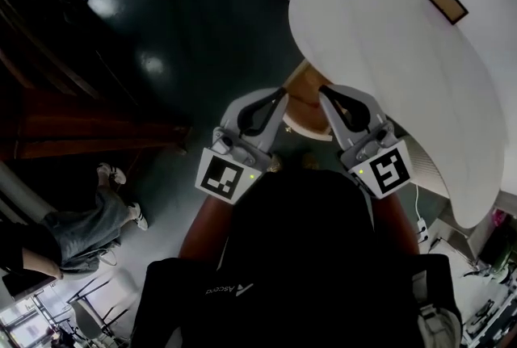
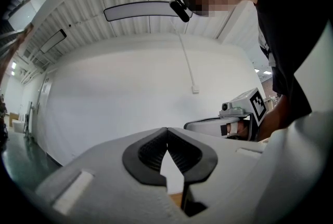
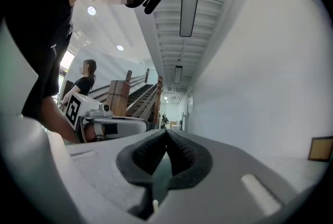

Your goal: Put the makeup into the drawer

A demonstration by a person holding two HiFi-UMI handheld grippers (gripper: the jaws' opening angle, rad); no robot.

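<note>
A white wall and a dark floor are filling the views. No makeup and no drawer are showing in any of them, so where the makeup is lying cannot be told. The scene is fitting two stages alike: the makeup waiting somewhere out of view to be fetched, or lying in the drawer already. I am judging no further, and what the next move is calling for is staying unsettled until one of them is showing. A tan wooden piece is peeking out just beyond the claws; what it is belonging to is unclear. The left claw and the right claw are hovering side by side, pointing level toward the wall; each is clenched tip to tip, grasping and touching nothing.
</note>
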